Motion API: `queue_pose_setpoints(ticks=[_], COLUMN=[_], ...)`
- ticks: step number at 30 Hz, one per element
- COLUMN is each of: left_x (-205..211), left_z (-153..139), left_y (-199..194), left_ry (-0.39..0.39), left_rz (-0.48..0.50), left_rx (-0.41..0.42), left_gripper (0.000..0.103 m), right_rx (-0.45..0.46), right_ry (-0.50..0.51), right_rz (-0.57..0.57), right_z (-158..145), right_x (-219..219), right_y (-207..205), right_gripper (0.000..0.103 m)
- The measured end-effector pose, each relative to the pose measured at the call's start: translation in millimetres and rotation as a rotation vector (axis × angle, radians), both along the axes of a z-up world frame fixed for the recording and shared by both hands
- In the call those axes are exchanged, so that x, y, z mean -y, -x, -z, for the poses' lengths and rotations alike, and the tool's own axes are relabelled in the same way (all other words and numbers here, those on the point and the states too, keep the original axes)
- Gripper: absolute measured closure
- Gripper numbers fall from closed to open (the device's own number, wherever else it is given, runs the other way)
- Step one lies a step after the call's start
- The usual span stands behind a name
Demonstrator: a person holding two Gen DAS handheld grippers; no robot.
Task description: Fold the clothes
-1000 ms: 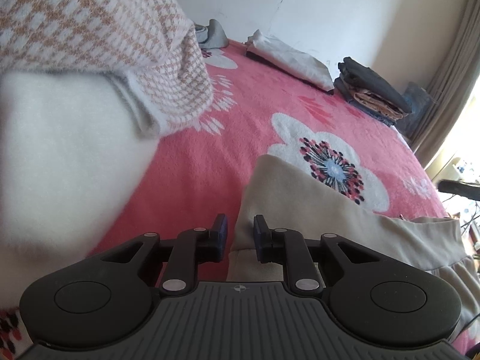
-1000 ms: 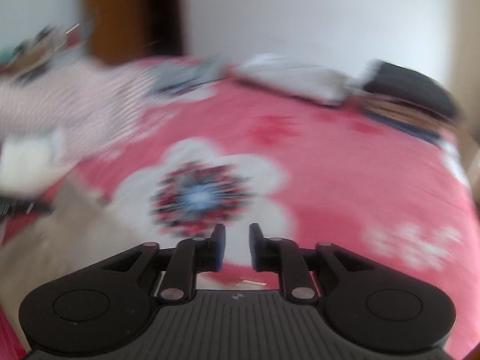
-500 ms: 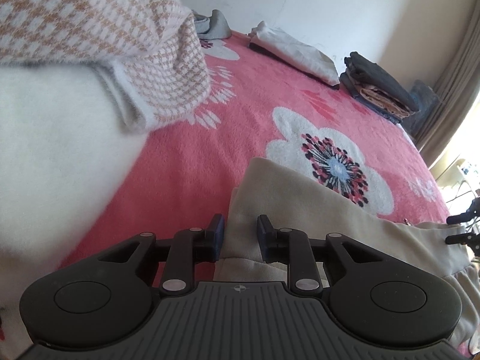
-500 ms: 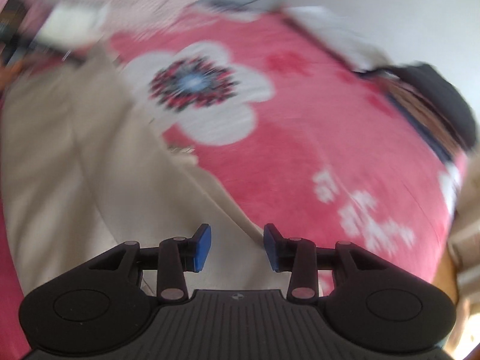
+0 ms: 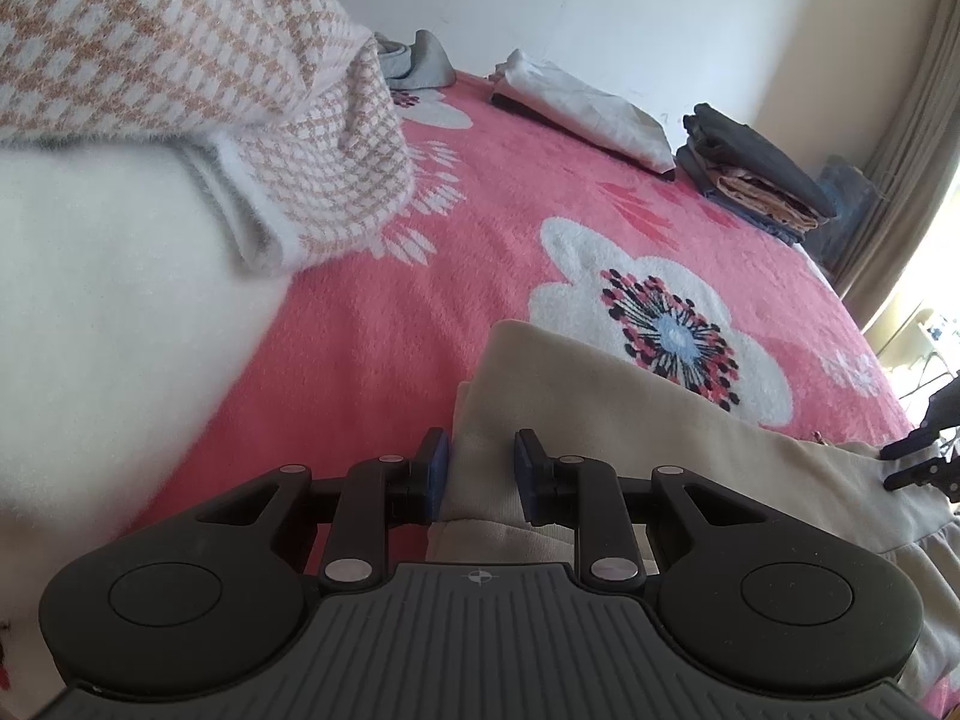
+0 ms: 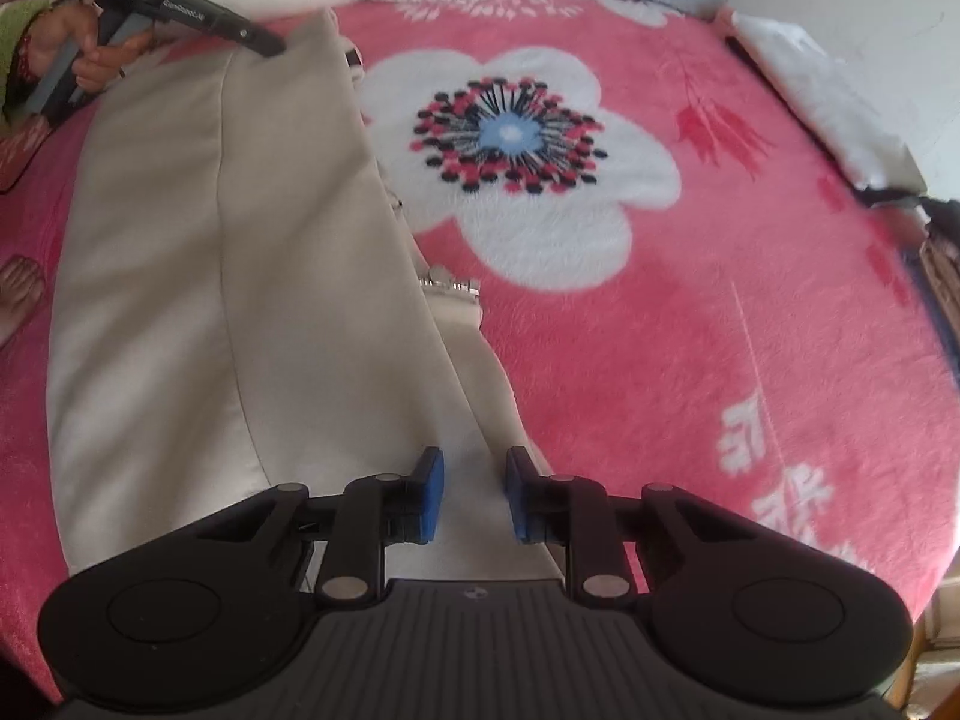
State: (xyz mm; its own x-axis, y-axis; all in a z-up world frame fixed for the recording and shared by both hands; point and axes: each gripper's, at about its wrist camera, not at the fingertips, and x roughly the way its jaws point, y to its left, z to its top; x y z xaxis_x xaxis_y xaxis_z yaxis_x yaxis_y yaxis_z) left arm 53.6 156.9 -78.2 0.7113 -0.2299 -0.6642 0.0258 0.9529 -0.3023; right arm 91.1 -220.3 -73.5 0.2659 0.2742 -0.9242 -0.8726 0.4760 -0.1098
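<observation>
The beige garment [image 6: 228, 276] lies lengthwise on the pink floral blanket [image 6: 690, 330], and we see one gripper at each end, presumably so it can be lifted or folded evenly. The left gripper [image 5: 478, 468] straddles one end with a fold between its narrowly parted pads, though we cannot tell whether they pinch it; the right gripper [image 6: 470, 492] is closing over the opposite end, cloth between its pads. Beyond lie two folded stacks [image 5: 756, 174] and one houndstooth knit [image 5: 180, 60].
</observation>
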Motion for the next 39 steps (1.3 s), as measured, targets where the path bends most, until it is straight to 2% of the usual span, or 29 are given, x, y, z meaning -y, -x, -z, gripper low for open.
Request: queue_pose_setpoints(ticks=[3,4,5,6,10,17,21,24,27,29,30,34,35,37,39], left_x=[0.5,0.4,0.2,0.1,-0.4,3.3,12.9,20.0,19.0,18.3,18.1,12.6,12.8,13.3,17.5], left_z=[0.3,0.8,1.3,1.5,-0.2,-3.3,-2.7,-3.1,-1.6,-3.2,-4.5,-18.9,-24.7,-36.3,-44.1], left_y=[-0.4,-1.3,-2.1,-2.5,-3.4,-8.2,-12.2,-12.1,-12.9,-12.7,-12.1,-5.2,-1.6,5.8,12.0], left_ry=[0.017,0.025,0.031,0.038,0.055,0.072,0.056,0.009,-0.004,-0.024,-0.037,-0.064,-0.066,-0.069,-0.058], left_rz=[-0.007,-0.011,-0.015,-0.018,-0.024,-0.014,-0.008,0.006,-0.004,-0.014,-0.022,-0.068,-0.068,-0.067,-0.034], left_rx=[0.013,0.014,0.014,0.016,0.010,0.010,0.006,0.025,0.027,0.033,0.036,0.073,0.086,0.111,0.114], left_gripper=[0.080,0.080,0.080,0.080,0.080,0.080,0.080,0.080,0.079,0.075,0.073,0.073,0.073,0.072,0.071], right_rx=[-0.023,-0.031,-0.036,-0.036,-0.005,0.060,0.083,0.106,0.163,0.199,0.215,0.242,0.238,0.231,0.217], right_ry=[0.016,0.024,0.033,0.041,0.057,0.043,0.070,0.094,0.053,0.006,-0.018,-0.115,-0.140,-0.185,-0.210], right_rz=[0.021,0.028,0.031,0.026,-0.024,0.005,0.000,-0.001,0.078,0.175,0.236,0.589,0.640,0.687,0.656], right_z=[2.3,2.9,3.3,3.4,-2.9,-27.8,-13.9,7.3,11.3,1.7,-4.1,-35.6,-41.8,-50.9,-51.1], right_x=[6.1,8.3,9.6,10.1,8.9,24.3,23.2,22.7,29.0,40.0,47.6,97.7,106.4,114.9,109.0], right_y=[-3.7,-5.0,-5.2,-4.5,4.9,6.5,7.6,11.5,16.1,18.8,19.2,23.3,30.5,49.8,68.7], right_gripper=[0.080,0.084,0.098,0.101,0.102,0.103,0.103,0.102,0.102,0.099,0.097,0.095,0.095,0.095,0.095])
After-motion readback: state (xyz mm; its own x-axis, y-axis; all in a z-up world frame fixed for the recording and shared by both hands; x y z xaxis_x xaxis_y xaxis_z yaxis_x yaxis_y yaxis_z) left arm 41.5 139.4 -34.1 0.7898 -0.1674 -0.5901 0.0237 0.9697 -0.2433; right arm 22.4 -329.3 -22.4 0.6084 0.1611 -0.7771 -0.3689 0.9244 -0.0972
